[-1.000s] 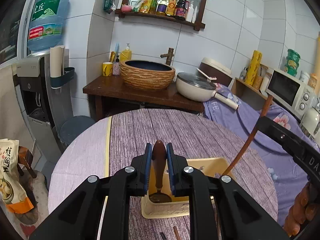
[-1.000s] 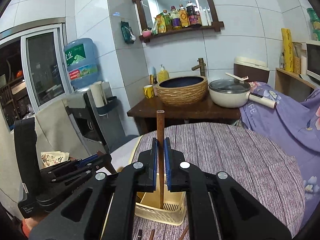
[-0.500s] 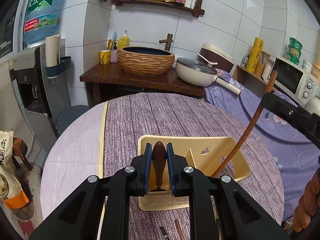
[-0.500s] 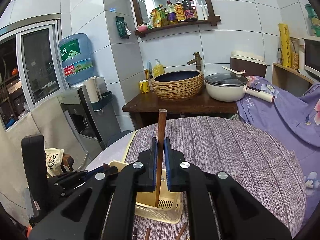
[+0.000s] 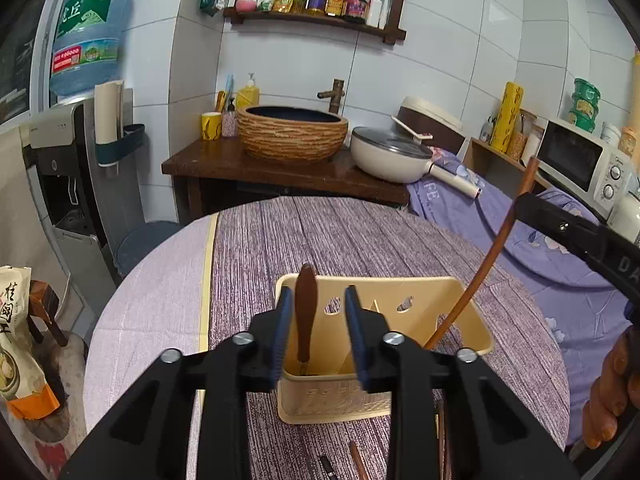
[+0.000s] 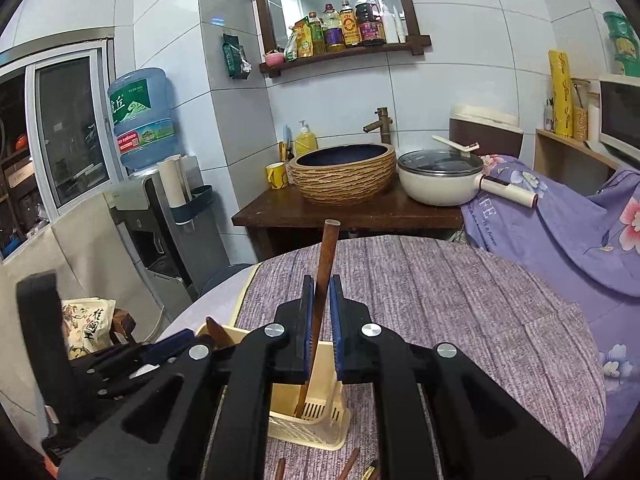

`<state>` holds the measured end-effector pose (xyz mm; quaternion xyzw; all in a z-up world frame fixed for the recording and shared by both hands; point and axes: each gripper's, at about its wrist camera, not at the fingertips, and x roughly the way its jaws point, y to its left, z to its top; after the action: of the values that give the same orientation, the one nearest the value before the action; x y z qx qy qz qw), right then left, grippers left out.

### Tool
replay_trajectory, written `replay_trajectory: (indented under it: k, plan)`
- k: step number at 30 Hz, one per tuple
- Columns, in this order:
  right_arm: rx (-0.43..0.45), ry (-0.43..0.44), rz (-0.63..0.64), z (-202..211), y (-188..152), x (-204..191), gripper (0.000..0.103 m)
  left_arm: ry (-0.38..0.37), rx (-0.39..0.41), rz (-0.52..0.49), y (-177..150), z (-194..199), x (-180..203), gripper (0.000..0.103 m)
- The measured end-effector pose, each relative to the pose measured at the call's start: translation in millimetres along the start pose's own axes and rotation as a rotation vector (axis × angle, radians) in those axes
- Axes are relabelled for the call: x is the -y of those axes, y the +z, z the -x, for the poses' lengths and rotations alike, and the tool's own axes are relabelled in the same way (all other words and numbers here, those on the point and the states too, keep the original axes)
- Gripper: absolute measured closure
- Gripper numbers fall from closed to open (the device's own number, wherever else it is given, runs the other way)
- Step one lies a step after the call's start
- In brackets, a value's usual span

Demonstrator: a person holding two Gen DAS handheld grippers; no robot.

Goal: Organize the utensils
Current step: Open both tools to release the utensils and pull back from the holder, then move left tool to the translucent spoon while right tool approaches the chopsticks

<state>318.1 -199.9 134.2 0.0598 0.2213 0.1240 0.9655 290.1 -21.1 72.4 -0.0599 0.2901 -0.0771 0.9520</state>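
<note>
A cream plastic utensil basket (image 5: 400,292) stands on the round purple-clothed table (image 5: 360,240). A brown-handled utensil (image 5: 306,304) stands upright in its left compartment. My left gripper (image 5: 318,296) has its jaws opening around that handle, and both pads are clear of it. A long wooden stick (image 6: 323,276) leans with its lower end in the basket (image 6: 316,428). My right gripper (image 6: 321,284) straddles the stick with its jaws opening, and the stick looks loose between the pads. The right gripper (image 5: 560,224) also shows in the left wrist view, beside the stick (image 5: 492,256).
Loose chopsticks (image 5: 358,460) and other small utensils (image 6: 348,464) lie on the cloth in front of the basket. A person's hand (image 5: 612,392) is at the right edge. Behind the table stand a wooden stand with a woven basin (image 5: 292,132) and a white pan (image 5: 392,156).
The left jaws have spread off the brown handle, which now stands on its own in the basket. The right jaws have parted slightly and the stick has tilted left.
</note>
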Motion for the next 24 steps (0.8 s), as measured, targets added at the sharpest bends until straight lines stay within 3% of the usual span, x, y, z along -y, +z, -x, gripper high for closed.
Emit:
replay_trajectory:
  k: [1,2,3,8,9,12,24]
  plan:
    - [0.008,0.001,-0.002,3,0,1,0.078,-0.006,0.014,0.004,0,5,0,0.062]
    - [0.008,0.001,-0.002,3,0,1,0.057,-0.009,0.026,0.007,0,10,-1,0.055]
    - [0.019,0.001,-0.009,6,0,3,0.043,-0.011,0.04,0.007,0,15,-1,0.05]
    - [0.054,-0.01,-0.02,30,-9,10,0.042,0.01,0.092,0.012,-12,43,-4,0.025]
    - [0.051,-0.014,-0.022,33,-12,12,0.041,0.012,0.098,0.009,-16,49,-5,0.017]
    - [0.018,-0.003,-0.028,42,-31,18,0.033,0.021,0.101,-0.003,-28,60,-8,0.007]
    - [-0.266,-0.074,-0.028,27,-144,45,0.034,0.063,-0.061,0.07,-108,56,-36,0.006]
